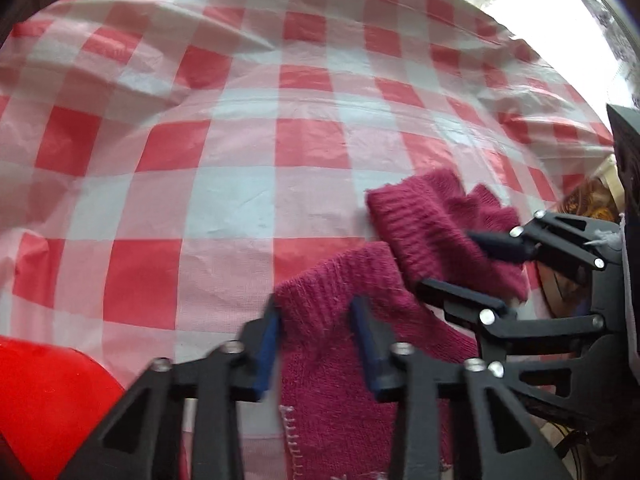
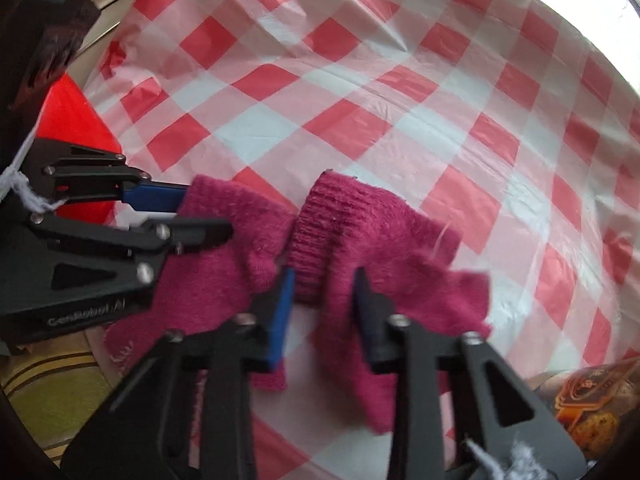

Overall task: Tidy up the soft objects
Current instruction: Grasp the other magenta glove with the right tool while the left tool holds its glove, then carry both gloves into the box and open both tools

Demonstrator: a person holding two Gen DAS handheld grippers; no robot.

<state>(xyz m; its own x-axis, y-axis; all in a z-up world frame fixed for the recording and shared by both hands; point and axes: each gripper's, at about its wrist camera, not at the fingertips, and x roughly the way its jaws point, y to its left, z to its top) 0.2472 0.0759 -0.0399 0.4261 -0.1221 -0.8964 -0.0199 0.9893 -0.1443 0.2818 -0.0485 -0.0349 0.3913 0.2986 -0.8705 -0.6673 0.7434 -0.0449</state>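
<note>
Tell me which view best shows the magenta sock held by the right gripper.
The right wrist view: the right-hand sock sits central, ribbed cuff and body visible between the right gripper's fingers. The left wrist view shows it only at the right edge, partly hidden by fingers.

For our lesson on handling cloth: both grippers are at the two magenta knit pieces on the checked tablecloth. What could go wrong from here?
1. The left gripper and right gripper straddle thick knit; a shallow pinch might slip off, or catch only one layer.
2. The two magenta knit pieces touch or overlap, so lifting one could drag the other.
3. The thin checked tablecloth is already wrinkled; a low grasp might snag it too.
</note>
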